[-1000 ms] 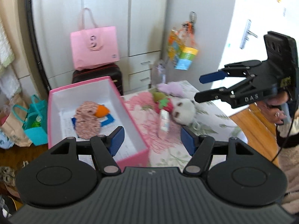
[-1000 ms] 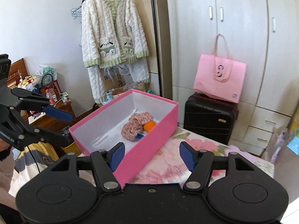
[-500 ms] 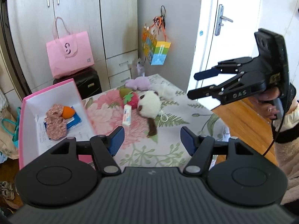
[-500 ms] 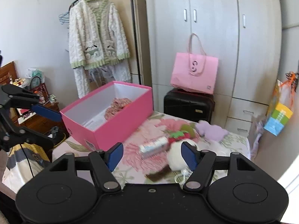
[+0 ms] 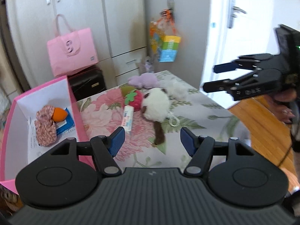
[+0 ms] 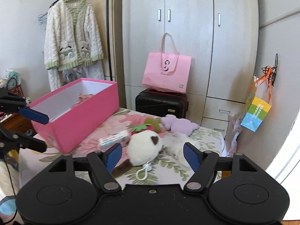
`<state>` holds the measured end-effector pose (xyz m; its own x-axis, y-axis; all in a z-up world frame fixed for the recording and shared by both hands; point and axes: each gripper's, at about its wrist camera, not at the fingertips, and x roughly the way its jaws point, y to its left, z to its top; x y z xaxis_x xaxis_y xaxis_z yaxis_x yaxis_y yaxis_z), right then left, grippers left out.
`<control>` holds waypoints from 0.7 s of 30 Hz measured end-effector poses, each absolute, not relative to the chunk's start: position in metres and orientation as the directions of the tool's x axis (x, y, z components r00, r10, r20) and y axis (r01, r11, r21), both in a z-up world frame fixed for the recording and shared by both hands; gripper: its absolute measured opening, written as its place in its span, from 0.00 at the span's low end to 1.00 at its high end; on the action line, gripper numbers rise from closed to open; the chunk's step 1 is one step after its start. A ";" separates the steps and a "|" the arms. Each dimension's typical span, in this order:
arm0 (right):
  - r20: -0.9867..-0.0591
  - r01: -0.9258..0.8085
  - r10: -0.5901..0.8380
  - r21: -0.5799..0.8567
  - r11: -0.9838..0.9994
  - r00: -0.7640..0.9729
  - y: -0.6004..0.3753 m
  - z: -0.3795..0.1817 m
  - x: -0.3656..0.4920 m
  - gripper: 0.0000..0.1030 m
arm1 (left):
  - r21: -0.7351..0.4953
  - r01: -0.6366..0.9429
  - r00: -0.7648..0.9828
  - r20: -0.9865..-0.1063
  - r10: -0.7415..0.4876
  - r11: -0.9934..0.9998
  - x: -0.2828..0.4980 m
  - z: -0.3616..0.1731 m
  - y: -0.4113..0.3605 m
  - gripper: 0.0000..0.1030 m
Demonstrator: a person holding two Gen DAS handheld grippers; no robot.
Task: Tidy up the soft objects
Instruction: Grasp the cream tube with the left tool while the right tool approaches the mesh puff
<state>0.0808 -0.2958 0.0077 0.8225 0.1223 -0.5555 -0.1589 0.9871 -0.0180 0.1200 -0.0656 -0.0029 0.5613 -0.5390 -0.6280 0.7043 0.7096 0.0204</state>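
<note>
Tongs, both sets, empty. Left tongs (image 5: pixel 151 142) released, pads apart, nothing btwn them; they hang over the near edge of the worktop (image 5: pixel 204 112), aimed down at the pile. Right tongs (image 6: pixel 151 156) opening at this moment, nothing pressed by the pads; white plush (image 6: pixel 145 148) sits in the gap as seen from the right wrist cam, but it lies beyond the pads, not touched.

Layout:
- Pink box (image 6: pixel 75 120) on the left end of the worktop, open top. Inside: floral cloth (image 5: pixel 45 125) w/ an orange piece (image 5: pixel 59 114) on it, blue card (image 5: pixel 64 127) under.
- Loose pile just beside the box, mid-worktop: white plush w/ brown tail, strawberry plush (image 5: pixel 134 100) touching it on the far side, purple plush (image 6: pixel 179 124) further back, white fluff (image 5: pixel 177 91) near it.
- Small carton (image 6: pixel 114 140) lies flat next to the strawberry plush; looks rigid, prob. not a soft item.

Step in hand (judgement): approach phase for the next pick. Some soft items already boxed, at least four left out. Right tongs lined up best w/ the white plush, so that is the likely target.

Next move calls for:
- lower right tongs until pads straddle the plush body, not the tail or the cord loop (image 6: pixel 143 173);
- wide enough gap; plush is round and will squash, so clench deep across the middle;
- keep clear of the carton;
- then lift and carry over the box wall.

Left tongs role unclear; could take the strawberry plush.
</note>
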 end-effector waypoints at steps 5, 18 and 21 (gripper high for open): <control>-0.533 -0.147 0.116 -0.015 0.989 0.838 -0.306 -0.009 0.100 0.75 | -0.010 0.693 0.546 -0.646 -0.534 0.721 0.148 -0.028 -0.082 0.58; -0.500 -0.082 0.089 0.035 0.996 0.861 -0.347 -0.066 0.167 0.78 | 0.085 0.596 0.658 -0.621 -0.426 0.798 0.212 -0.074 -0.123 0.43; -0.514 -0.097 0.117 0.066 0.993 0.850 -0.356 -0.076 0.179 0.78 | 0.130 0.566 0.682 -0.628 -0.374 0.814 0.222 -0.088 -0.131 0.41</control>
